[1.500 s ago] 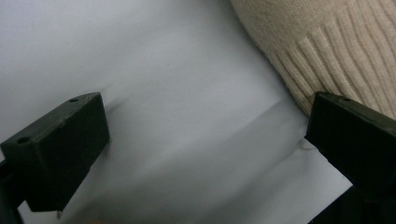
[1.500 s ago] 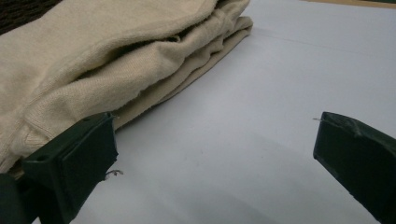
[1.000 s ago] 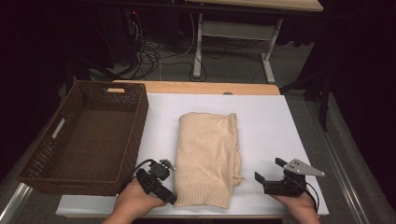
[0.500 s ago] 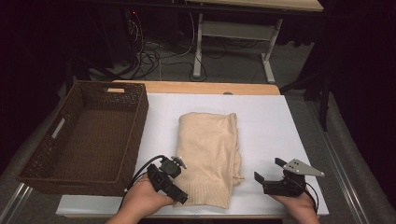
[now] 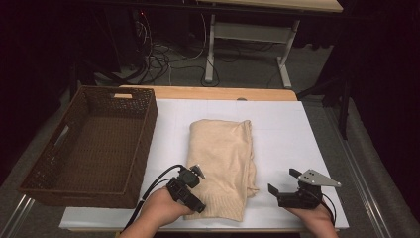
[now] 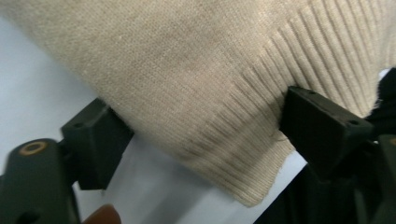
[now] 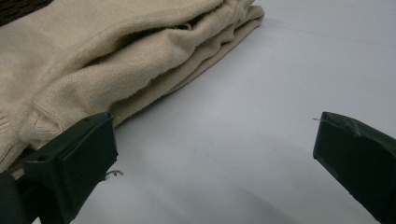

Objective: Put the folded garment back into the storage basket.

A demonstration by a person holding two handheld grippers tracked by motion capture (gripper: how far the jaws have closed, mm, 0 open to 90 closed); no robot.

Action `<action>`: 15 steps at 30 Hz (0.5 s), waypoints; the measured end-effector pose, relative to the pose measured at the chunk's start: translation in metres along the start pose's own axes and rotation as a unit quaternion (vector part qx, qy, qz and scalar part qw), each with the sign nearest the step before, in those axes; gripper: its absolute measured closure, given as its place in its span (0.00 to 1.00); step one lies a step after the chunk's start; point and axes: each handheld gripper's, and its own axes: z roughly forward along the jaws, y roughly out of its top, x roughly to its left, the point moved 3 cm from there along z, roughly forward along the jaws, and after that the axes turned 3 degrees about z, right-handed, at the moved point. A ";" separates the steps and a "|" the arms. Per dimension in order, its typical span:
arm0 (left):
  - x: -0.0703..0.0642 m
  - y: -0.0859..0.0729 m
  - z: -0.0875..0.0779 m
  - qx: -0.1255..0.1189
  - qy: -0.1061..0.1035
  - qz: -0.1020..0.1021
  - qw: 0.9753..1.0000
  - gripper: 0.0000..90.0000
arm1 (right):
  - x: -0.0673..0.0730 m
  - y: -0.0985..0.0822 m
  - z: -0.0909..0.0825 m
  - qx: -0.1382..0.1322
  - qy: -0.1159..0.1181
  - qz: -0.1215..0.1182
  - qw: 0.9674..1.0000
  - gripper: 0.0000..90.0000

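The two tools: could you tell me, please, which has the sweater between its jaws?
The left tool: the sweater's ribbed hem lies between its jaws; the right tool spans bare table.

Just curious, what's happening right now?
Left claw closing around folded beige knit sweater's ribbed hem, not yet clamped. Right claw open beside it. Nothing in the way.

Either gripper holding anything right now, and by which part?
Nothing held. The left gripper has just been closing, jaws astride the sweater ribbed hem corner, pads not pressing. The right gripper is open, empty.

Dark room, grey floor (image 5: 317,74), tangled cables (image 5: 163,57) behind table.
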 end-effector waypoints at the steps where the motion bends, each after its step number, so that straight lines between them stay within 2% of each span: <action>1: -0.001 0.000 0.000 -0.001 0.000 0.000 1.000 0.21 | -0.001 0.001 0.000 -0.002 0.000 0.000 1.000 0.00; 10: -0.004 -0.002 -0.001 -0.023 -0.004 0.011 1.000 0.36 | 0.006 0.009 0.012 -0.004 0.013 -0.002 1.000 0.00; 15: -0.004 -0.003 -0.003 -0.040 -0.017 0.009 0.999 0.55 | 0.008 0.013 0.020 -0.003 0.019 -0.006 1.000 0.00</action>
